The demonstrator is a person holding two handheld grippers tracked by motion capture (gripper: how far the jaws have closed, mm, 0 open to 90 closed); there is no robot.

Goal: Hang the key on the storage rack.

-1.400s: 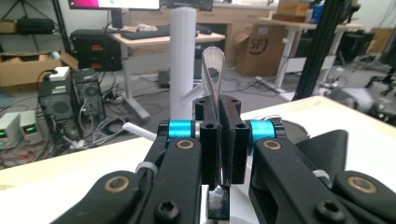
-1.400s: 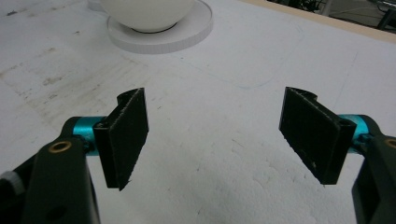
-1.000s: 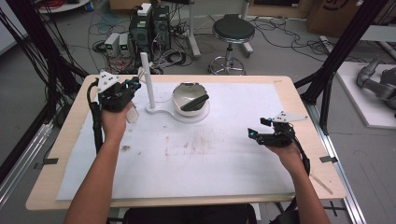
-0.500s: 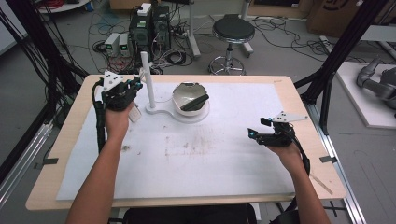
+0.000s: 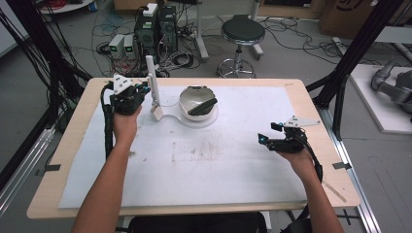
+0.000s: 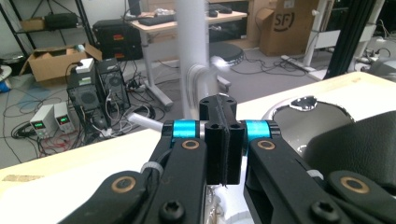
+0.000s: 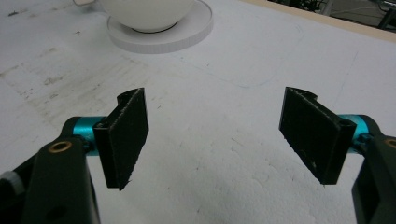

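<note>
L hand-held gripper (image 5: pixel 141 92) nudged toward post; bowl (image 5: pixel 194 99) holds black utensil (image 5: pixel 203 106).

Bare white sheet (image 5: pixel 204 170) across lower and right of the bench: free passage. Upper left blocked by upright white post (image 5: pixel 152 80) and bowl (image 5: pixel 197 102) just beside it.

Left tongs (image 5: pixel 141 92) are held far forward on an extended forearm, jaws pressed together. Right tongs (image 5: pixel 269 141) hover low, jaws spread wide apart.

Glossy metal bowl (image 5: pixel 196 99) on white plastic base (image 5: pixel 187 119); matt, stained white sheet (image 5: pixel 194 165); wooden table (image 5: pixel 73 131).
</note>
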